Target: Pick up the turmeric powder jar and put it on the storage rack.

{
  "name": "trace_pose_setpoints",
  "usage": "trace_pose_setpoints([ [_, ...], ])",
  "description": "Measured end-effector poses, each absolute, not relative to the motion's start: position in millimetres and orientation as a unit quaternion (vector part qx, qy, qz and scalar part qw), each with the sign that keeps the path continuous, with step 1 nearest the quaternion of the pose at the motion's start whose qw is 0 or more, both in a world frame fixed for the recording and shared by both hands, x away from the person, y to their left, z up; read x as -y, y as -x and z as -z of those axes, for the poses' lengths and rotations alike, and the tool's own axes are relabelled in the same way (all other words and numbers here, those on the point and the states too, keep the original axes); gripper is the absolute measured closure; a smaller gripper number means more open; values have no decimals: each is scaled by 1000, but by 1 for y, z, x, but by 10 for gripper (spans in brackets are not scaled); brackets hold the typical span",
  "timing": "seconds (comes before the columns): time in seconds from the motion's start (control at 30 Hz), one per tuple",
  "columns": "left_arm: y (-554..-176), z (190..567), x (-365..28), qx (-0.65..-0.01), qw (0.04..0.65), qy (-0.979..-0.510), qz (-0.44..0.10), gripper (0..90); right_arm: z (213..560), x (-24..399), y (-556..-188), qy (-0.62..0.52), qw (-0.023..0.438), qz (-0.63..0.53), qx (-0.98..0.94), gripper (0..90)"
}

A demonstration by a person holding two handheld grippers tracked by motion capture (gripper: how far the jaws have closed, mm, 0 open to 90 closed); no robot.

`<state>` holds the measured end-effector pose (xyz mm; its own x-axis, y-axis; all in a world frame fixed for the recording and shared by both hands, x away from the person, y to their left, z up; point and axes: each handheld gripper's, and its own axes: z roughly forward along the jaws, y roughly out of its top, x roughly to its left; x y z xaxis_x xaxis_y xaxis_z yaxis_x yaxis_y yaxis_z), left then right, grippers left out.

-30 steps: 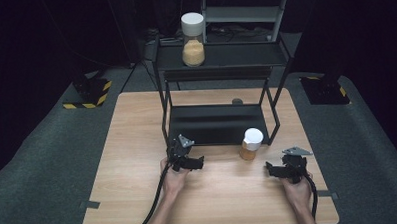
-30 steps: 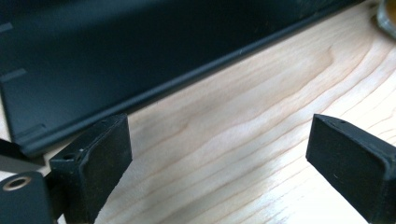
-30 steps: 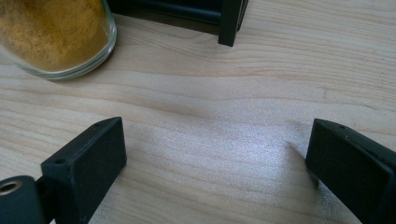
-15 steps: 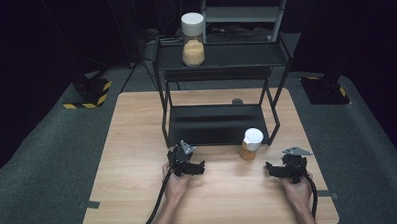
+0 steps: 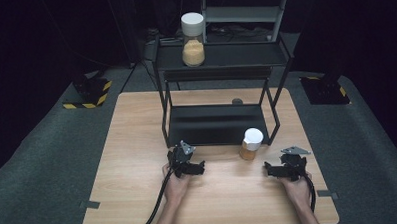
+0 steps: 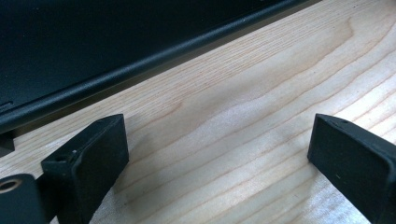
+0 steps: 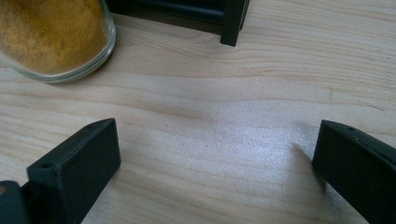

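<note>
Spice jar [image 5: 250, 143] with the white lid and the orange-yellow powder is what the work looks to be about, so here's the layout, big stuff first. Wooden worktop [image 5: 137, 144] carries a black two-tier rack [image 5: 220, 71]; a taller jar [image 5: 192, 32] of the same sort of powder stands on its top shelf. The small spice jar stands upright on the worktop, just in front of the rack's lower shelf, near its front right leg. Its long axis runs straight up, lid on top.

Right claw [image 5: 266, 170] is clearly the nearer one: the jar sits ahead of it and a bit to the left, close but not touching. Its jaws stand wide apart with only bare wood between them. Left claw [image 5: 202, 167] is farther off, jar ahead and to its right; jaws have just been opening, now spread wide, nothing held.

My guess is the right one grabs it from the side.
</note>
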<state>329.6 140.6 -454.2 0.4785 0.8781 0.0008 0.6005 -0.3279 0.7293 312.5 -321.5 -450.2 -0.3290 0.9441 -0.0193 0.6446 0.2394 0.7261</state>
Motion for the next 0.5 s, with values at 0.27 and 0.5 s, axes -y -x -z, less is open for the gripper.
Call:
trace_pose_setpoints([
  [0.27,-330,454,-141,-468,342,-789,-203,51,440,308,-313,-498,229,-313,-775,19],
  [0.5,-330,454,-141,-468,342,-789,-203,51,433,301,-314,-467,217,-344,-785,27],
])
